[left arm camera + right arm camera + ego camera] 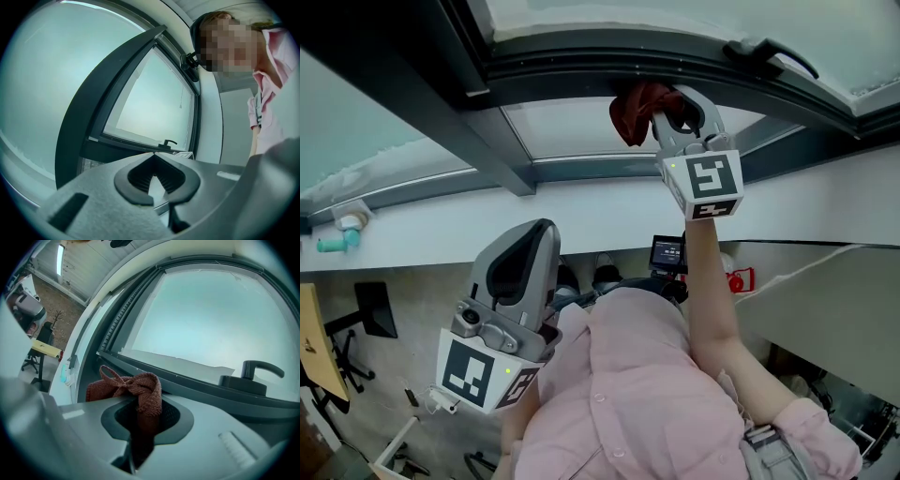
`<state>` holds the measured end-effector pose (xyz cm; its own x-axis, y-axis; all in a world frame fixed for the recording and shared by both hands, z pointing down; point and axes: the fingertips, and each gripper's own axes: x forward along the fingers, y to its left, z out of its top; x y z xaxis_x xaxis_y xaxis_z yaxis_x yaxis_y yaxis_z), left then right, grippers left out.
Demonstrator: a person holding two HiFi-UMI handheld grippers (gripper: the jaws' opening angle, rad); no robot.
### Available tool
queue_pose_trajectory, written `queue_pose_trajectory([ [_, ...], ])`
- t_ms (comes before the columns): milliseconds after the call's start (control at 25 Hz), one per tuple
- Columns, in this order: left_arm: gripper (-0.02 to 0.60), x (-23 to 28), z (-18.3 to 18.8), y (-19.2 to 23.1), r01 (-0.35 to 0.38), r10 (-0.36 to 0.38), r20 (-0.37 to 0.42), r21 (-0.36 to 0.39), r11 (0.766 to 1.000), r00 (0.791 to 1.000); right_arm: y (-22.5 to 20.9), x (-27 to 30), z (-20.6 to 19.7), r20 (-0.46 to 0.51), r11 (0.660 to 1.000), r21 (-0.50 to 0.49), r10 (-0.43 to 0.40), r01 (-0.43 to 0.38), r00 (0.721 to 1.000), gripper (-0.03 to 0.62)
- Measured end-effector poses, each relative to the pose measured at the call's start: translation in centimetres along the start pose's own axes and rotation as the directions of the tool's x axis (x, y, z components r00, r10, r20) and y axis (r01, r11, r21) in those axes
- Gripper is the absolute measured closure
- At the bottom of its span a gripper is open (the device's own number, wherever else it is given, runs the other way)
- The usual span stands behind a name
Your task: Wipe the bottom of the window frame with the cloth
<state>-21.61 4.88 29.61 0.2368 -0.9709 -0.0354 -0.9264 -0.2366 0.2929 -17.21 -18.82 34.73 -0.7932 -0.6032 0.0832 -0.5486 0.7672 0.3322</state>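
Pinching a bunched reddish-brown cloth (634,112), the right claw (673,105) is raised in the upper middle of the head view. Its jaws are clamped on the fabric. The cloth lies against the dark bottom rail of the window frame (572,54), left of the black window handle (769,52). In the right gripper view the cloth's knotted loops spill out of the jaws toward the left. They sit just in front of the frame's lower rail, and the handle is at the right edge. The left claw (521,264) hangs low at the lower left of the head view, well apart from the window and beside the person's pink shirt (637,394). Its jaws are pressed together with nothing between them. A white sill (581,211) runs below the frame.
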Motion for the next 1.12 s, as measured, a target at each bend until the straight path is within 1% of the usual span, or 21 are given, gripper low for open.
queue_pose_trajectory([
  [160, 0.581, 0.8, -0.4, -0.7, -0.017, 0.017, 0.008, 0.003, 1.000, 1.000, -0.3, -0.1, 0.1, 0.011, 1.000, -0.020, 0.013, -0.012, 1.000, 0.533],
  [280, 0.581, 1.4, -0.6, -1.1, -0.024, 0.024, 0.016, 0.004, 1.000, 1.000, -0.8, -0.4, 0.0, 0.018, 1.000, -0.010, 0.017, -0.017, 1.000, 0.533],
  [480, 0.581, 2.5, -0.5, -1.8, -0.016, 0.016, 0.032, 0.010, 1.000, 0.999, -0.9, -0.5, -0.1, 0.028, 0.999, -0.012, 0.034, -0.033, 0.999, 0.534],
  [840, 0.581, 3.7, -0.8, -2.4, -0.019, 0.019, 0.032, 0.014, 1.000, 0.999, -1.3, -0.8, -0.3, 0.040, 0.999, -0.001, 0.048, -0.048, 0.998, 0.534],
  [1120, 0.580, 4.2, -0.6, -2.8, -0.024, 0.023, 0.035, 0.020, 1.000, 0.999, -2.1, -1.2, -0.5, 0.040, 0.999, 0.013, 0.042, -0.042, 0.998, 0.534],
])
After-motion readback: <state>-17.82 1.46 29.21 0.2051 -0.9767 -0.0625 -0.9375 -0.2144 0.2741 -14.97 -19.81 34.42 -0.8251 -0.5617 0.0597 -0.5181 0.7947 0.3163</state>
